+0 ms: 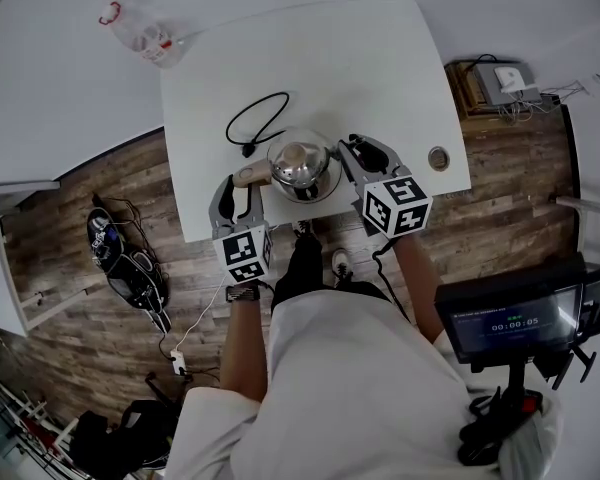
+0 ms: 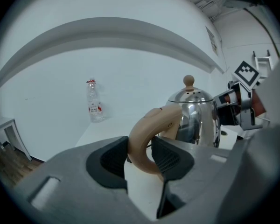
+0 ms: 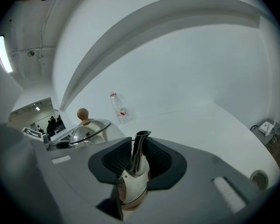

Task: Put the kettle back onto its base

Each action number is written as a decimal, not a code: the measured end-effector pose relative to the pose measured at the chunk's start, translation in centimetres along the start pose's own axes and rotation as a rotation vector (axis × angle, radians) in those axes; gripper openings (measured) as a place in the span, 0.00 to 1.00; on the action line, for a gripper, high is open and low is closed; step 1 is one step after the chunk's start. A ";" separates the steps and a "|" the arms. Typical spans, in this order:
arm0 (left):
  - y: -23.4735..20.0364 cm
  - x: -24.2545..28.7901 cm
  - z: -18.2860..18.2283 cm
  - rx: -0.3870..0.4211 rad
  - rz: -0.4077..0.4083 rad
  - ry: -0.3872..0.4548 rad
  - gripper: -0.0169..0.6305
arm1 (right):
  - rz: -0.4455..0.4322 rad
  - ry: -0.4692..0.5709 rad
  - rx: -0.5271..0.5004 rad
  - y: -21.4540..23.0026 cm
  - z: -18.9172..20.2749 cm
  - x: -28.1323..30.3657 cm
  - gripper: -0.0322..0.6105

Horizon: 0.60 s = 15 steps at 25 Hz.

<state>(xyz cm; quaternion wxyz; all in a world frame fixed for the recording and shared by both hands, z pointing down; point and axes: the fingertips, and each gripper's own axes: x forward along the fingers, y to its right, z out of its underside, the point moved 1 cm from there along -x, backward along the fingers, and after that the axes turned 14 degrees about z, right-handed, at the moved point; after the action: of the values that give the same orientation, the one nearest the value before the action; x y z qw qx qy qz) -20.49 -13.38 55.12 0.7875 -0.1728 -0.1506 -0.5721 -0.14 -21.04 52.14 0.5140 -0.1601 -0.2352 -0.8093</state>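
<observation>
A shiny steel kettle [image 1: 300, 164] with a round knob on its lid is over the front edge of the white table [image 1: 360, 58]. My left gripper [image 1: 238, 183] is shut on its curved beige handle [image 2: 147, 134], with both pads pressing the loop. My right gripper [image 1: 355, 154] is shut on the narrow steel spout [image 3: 138, 155], which stands upright between the pads. From the left gripper view the kettle body [image 2: 193, 118] is seen just beyond the handle. A black cord [image 1: 255, 118] with a plug lies on the table behind the kettle. What is under the kettle is hidden.
A plastic bottle [image 1: 140, 33] with a red label stands at the table's far left corner. A round cable hole [image 1: 438, 157] sits near the table's right front corner. On the wooden floor are a dark bag [image 1: 120, 258] at the left and a screen on a stand [image 1: 515, 318] at the right.
</observation>
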 end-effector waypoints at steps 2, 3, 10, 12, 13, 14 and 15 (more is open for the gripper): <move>0.2 0.1 0.2 0.001 0.004 -0.010 0.28 | -0.001 -0.008 0.004 0.1 0.2 0.0 0.20; 0.2 0.1 0.2 0.002 0.004 -0.013 0.28 | -0.001 -0.010 0.006 0.2 0.3 0.0 0.20; 0.0 0.3 0.4 0.014 0.000 -0.012 0.28 | -0.010 -0.002 0.002 0.2 0.6 0.0 0.20; 0.0 0.4 0.4 0.017 0.001 -0.014 0.28 | -0.012 0.000 -0.013 0.2 0.7 0.0 0.20; 0.1 0.4 0.5 0.023 0.003 -0.018 0.28 | -0.009 0.001 -0.024 0.2 0.8 0.0 0.20; 0.2 0.4 0.5 0.033 0.007 -0.022 0.28 | -0.003 0.002 -0.038 0.2 1.0 -0.1 0.20; 0.3 0.4 0.6 0.047 0.011 -0.026 0.28 | 0.006 0.004 -0.055 0.4 1.3 -0.1 0.20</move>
<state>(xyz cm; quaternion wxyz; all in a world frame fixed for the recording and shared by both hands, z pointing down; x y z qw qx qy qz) -20.14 -13.35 55.81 0.7925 -0.1625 -0.1732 -0.5617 0.23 -20.39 53.29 0.5121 -0.1734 -0.2114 -0.8142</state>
